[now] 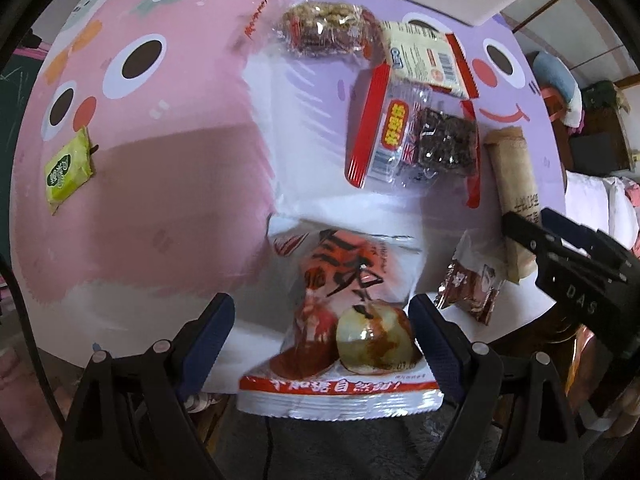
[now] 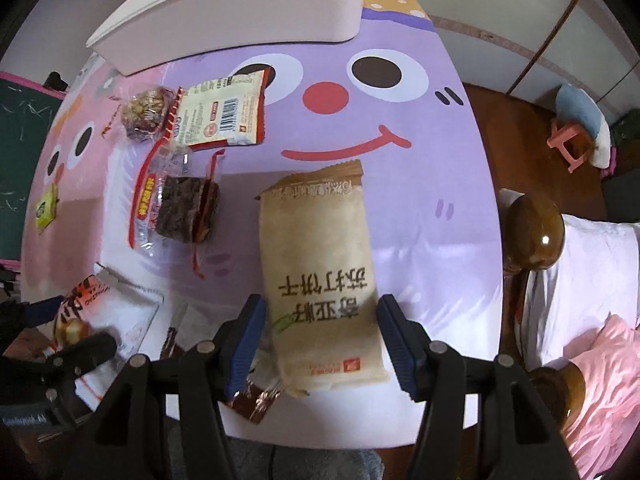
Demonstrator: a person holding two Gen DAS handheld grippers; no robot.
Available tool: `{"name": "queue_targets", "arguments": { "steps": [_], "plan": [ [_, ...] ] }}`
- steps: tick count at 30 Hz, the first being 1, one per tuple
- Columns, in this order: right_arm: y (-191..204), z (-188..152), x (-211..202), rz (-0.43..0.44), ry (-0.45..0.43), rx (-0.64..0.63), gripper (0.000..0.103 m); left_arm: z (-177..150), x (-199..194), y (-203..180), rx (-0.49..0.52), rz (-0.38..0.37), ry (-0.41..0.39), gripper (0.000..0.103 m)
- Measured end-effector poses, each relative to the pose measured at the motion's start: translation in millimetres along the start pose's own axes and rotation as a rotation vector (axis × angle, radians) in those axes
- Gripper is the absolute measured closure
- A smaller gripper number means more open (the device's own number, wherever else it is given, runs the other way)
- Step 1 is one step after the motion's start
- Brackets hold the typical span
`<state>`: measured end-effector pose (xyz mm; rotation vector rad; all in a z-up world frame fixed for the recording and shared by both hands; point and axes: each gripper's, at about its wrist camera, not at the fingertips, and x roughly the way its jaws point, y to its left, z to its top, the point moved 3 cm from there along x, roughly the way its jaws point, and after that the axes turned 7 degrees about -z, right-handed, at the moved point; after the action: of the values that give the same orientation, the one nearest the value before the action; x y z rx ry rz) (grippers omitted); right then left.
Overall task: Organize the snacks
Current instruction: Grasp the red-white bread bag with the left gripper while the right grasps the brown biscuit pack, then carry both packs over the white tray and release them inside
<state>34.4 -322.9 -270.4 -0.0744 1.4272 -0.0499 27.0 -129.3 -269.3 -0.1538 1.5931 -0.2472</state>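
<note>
Between the spread blue-padded fingers of the left gripper [image 1: 322, 340] lies a white plastic snack bag printed with red-orange tiger stripes and a round fruit picture [image 1: 344, 320], at the near table edge, pads either side, contact unclear; right gripper [image 2: 322, 340] also spread wide, straddling a long tan paper-look cracker packet with dark characters [image 2: 320, 276] lying flat near the front edge, fingers not pressing it; small shiny brown foil wrapper [image 2: 256, 396] pokes out just beside the cracker packet's near left corner; further in, a clear red-edged pouch with a dark brown block inside [image 1: 416, 136] lies on the cloth; cream label packet with barcode and red trim [image 2: 222, 114] just behind it, overlapping its top; clear-wrapped nut-and-seed bar [image 1: 324, 30] just beside that; small lime-green sachet [image 1: 68, 170] well apart on the pink side; white rectangular plastic bin [image 2: 240, 12] at the far edge; all rest on a round table under a pink-and-lilac cartoon-face tablecloth [image 2: 420, 208]; glossy brown wooden chair knobs [image 2: 534, 228] to the right.
</note>
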Motion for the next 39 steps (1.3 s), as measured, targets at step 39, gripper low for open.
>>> {"name": "queue_targets", "arguments": {
  "steps": [39],
  "plan": [
    [14, 23, -83, 0.084, -0.179, 0.011, 0.050, 27, -117, 4, 0.107, -0.022, -0.217, 0.049]
  ]
}}
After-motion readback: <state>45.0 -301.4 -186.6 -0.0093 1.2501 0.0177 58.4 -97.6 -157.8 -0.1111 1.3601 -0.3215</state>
